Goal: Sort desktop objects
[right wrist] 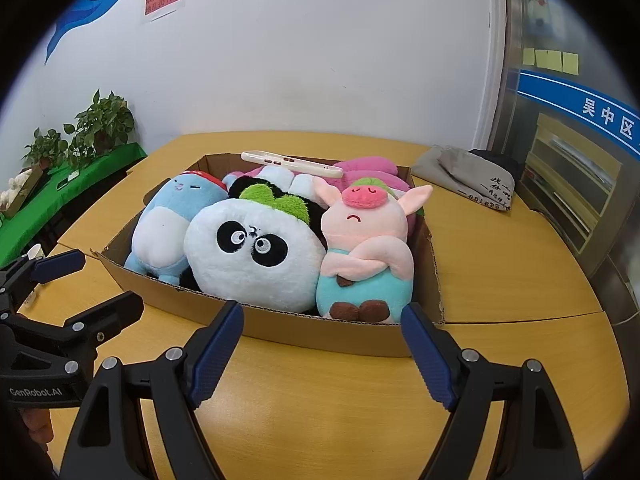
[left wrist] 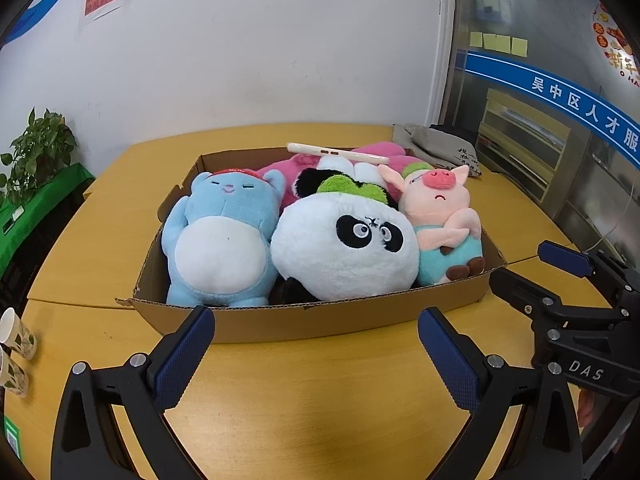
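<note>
A low cardboard box sits on the yellow table. It holds a blue plush, a panda plush, a pink pig plush and a pink plush at the back. A white phone case lies on top of them. My left gripper stands open just before the box's front wall, empty. My right gripper is open too, in front of the pig, holding nothing. Each gripper shows in the other's view: right gripper, left gripper.
Paper cups stand at the table's left edge. A folded grey cloth bag lies behind the box at the right. Potted plants stand on a green-covered side table on the left. A white wall is behind, a glass door to the right.
</note>
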`<control>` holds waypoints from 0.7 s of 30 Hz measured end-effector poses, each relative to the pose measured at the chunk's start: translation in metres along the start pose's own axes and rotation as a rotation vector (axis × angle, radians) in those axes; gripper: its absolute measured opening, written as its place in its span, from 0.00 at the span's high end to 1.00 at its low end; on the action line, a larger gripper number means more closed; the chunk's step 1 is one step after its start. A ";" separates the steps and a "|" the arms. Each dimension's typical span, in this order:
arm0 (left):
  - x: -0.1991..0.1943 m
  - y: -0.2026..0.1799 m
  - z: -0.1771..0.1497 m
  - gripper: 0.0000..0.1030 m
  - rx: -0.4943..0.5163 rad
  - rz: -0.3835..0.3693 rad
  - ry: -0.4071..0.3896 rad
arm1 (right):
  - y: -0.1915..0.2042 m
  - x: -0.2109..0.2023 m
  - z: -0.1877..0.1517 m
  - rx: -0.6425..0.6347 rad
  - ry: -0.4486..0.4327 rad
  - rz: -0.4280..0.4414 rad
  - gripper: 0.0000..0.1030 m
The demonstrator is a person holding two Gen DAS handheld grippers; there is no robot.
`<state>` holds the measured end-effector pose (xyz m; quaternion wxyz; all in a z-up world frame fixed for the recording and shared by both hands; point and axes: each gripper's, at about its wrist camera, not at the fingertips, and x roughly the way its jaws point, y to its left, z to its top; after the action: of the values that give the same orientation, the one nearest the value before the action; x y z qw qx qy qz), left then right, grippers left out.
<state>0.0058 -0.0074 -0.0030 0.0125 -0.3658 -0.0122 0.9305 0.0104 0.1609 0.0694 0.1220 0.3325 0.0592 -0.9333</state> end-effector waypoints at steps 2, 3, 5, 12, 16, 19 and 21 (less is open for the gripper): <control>-0.002 0.007 -0.006 0.00 -0.006 -0.017 -0.008 | -0.002 0.000 -0.001 0.007 -0.005 0.035 0.21; -0.004 0.011 -0.009 0.00 -0.009 -0.025 -0.011 | -0.004 0.000 -0.002 0.012 -0.007 0.056 0.21; -0.006 0.019 -0.015 0.00 -0.016 -0.041 -0.019 | -0.012 -0.003 -0.012 -0.001 -0.031 0.099 0.21; 0.006 0.128 -0.073 0.00 -0.011 -0.046 0.077 | -0.111 0.025 -0.067 -0.030 0.055 0.188 0.18; 0.017 0.179 -0.108 0.00 0.028 0.041 0.152 | -0.167 0.059 -0.106 -0.088 0.189 0.165 0.18; 0.016 0.198 -0.129 0.00 0.025 0.007 0.155 | -0.192 0.071 -0.129 -0.111 0.245 0.152 0.16; 0.010 0.205 -0.135 0.00 0.018 0.023 0.151 | -0.197 0.070 -0.138 -0.141 0.234 0.175 0.07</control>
<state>0.0871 -0.2105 -0.1154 0.0061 -0.4351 0.0015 0.9004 -0.0109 0.3639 -0.0759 0.2182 0.4334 0.1090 -0.8676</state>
